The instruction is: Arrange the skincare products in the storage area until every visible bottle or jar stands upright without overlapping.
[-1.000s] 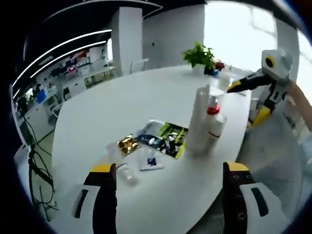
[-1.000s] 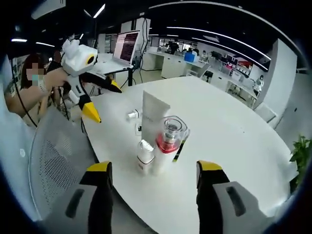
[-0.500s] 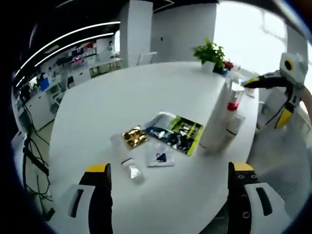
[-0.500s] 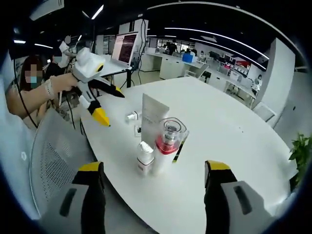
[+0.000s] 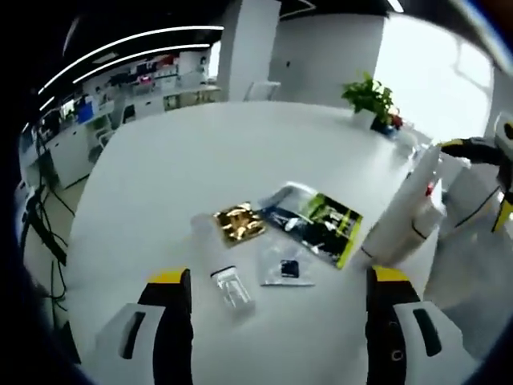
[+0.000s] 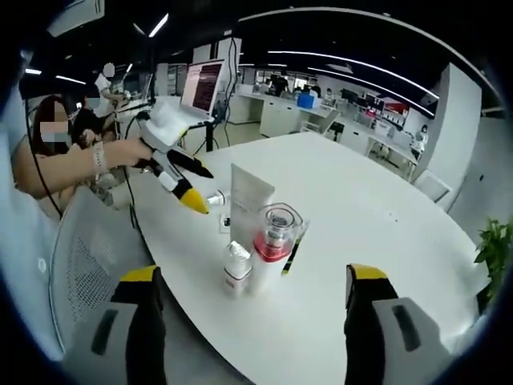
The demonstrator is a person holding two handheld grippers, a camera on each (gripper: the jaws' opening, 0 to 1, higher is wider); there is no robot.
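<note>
Upright bottles [image 6: 255,241] on white table [image 6: 377,233]

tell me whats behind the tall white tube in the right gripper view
Behind the tall white tube lies a small clear bottle on its side; the flat sachets are mostly hidden by the tube.

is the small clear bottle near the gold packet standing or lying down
Lying down: the small clear bottle rests on its side on the white table, near the gold packet.
</note>
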